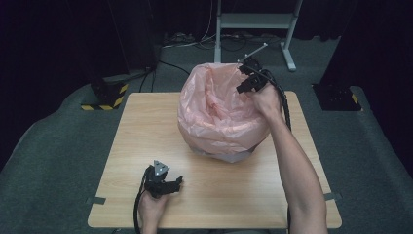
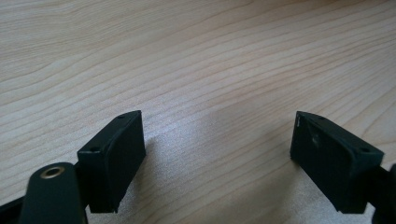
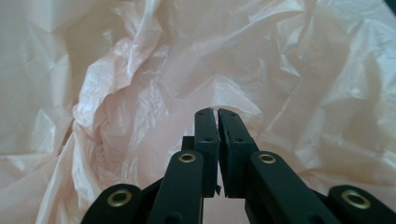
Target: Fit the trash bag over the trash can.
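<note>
Now, bag (image 1: 219, 117): pink, crinkled, mouth open — lining a bin.
Your right gripper (image 1: 251, 78): clenched at its rim.
Your left gripper (image 1: 165, 184): released, on table (image 1: 243, 195).

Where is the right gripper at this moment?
In the high view, the right gripper is at the far right rim of the pink plastic bag lining a bin mid-table, its jaws shut.

Counts on and around the table

One wooden table (image 1: 219, 195) at centre frame, bearing one pink plastic bag (image 1: 219, 114) (it drapes over one grey bin, of which a strip shows at the bag's lower edge (image 1: 229, 155)). Two grippers: the left gripper (image 1: 163, 184) at lower left, the right gripper (image 1: 251, 78) at the bag's upper right rim. Two yellow-and-black striped stand feet: one (image 1: 104, 97) upper left, one (image 1: 353, 97) right.
</note>
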Demonstrator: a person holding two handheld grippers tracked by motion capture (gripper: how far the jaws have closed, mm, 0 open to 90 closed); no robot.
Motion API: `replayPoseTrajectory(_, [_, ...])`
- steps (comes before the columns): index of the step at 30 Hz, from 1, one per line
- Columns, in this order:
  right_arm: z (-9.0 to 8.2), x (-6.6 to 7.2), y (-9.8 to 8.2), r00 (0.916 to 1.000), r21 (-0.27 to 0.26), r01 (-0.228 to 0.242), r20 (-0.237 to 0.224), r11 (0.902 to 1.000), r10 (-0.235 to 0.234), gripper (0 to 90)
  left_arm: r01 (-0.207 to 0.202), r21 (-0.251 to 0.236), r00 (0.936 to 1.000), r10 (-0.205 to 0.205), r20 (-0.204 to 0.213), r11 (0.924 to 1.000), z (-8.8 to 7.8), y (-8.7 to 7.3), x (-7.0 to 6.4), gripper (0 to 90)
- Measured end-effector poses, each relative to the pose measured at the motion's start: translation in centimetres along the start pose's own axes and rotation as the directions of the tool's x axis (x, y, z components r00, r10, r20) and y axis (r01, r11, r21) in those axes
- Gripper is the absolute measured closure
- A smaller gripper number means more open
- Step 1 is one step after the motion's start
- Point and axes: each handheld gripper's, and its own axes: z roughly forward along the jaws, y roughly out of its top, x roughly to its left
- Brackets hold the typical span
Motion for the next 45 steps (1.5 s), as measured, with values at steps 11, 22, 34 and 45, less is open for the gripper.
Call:
replayPoseTrajectory(11, [-2.4,-0.2,-1.3,0.9975,-0.124,0.017,-0.066,0.9922,-0.025,77.5,-0.003,0.002,1.0000,0.003,0.001,1.0000,0.0,0.0,0.0,18.1])
replayPoseTrajectory(22, [-4.3,-1.0,-3.0,0.9954,-0.198,-0.007,-0.095,0.9802,-0.013,69.6,-0.001,-0.001,1.0000,0.001,-0.001,1.0000,0.0,0.0,0.0,18.7])
replayPoseTrajectory(34, [-6.3,-0.9,-4.3,0.9961,-0.265,0.014,-0.080,0.9641,-0.036,67.5,-0.001,-0.001,1.0000,0.001,-0.003,1.0000,0.0,0.0,0.0,19.0])
replayPoseTrajectory(45, [-7.5,-1.4,-6.0,0.9967,-0.290,0.000,-0.078,0.9569,-0.024,63.7,0.005,-0.002,1.0000,-0.005,0.000,1.0000,0.0,0.0,0.0,19.0])
